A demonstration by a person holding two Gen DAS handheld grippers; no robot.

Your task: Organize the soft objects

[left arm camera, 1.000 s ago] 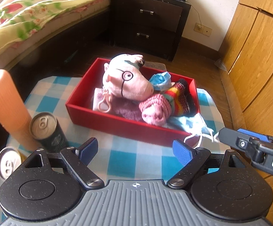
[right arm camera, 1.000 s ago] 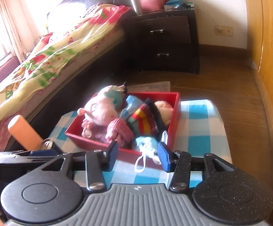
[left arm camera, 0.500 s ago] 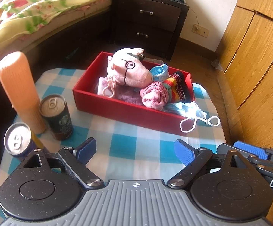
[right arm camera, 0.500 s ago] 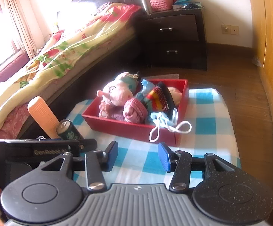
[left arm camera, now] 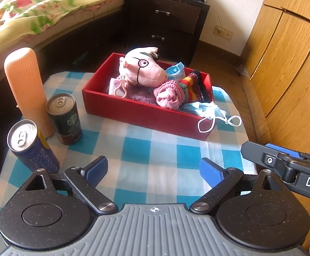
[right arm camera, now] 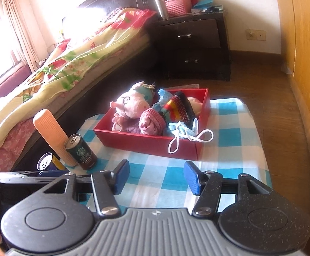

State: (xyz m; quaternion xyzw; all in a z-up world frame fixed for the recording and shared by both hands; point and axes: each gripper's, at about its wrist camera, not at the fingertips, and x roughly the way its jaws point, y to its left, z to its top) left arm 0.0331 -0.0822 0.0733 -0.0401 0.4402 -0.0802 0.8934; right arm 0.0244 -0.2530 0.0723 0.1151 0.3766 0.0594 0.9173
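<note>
Red box [left arm camera: 146,113]; pink pig [left arm camera: 142,70]; rainbow-striped sock [left arm camera: 192,85]; pale blue mask [left arm camera: 206,109]; blue-white checked cloth [left arm camera: 150,149]; orange tube [left arm camera: 24,81] at nine o'clock.

I am working in a home bedroom: a bed [right arm camera: 65,68] with a floral quilt lies on the left, a dark nightstand [right arm camera: 195,44] stands at the far wall, wooden wardrobe doors [left arm camera: 287,49] line the right, and curtains [right arm camera: 16,32] hang far left.

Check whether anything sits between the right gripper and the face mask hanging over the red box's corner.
Nothing visible does. Only bare checkered cloth lies between the open, empty right gripper and the face mask draped over the red box; the cans stand off left.
</note>
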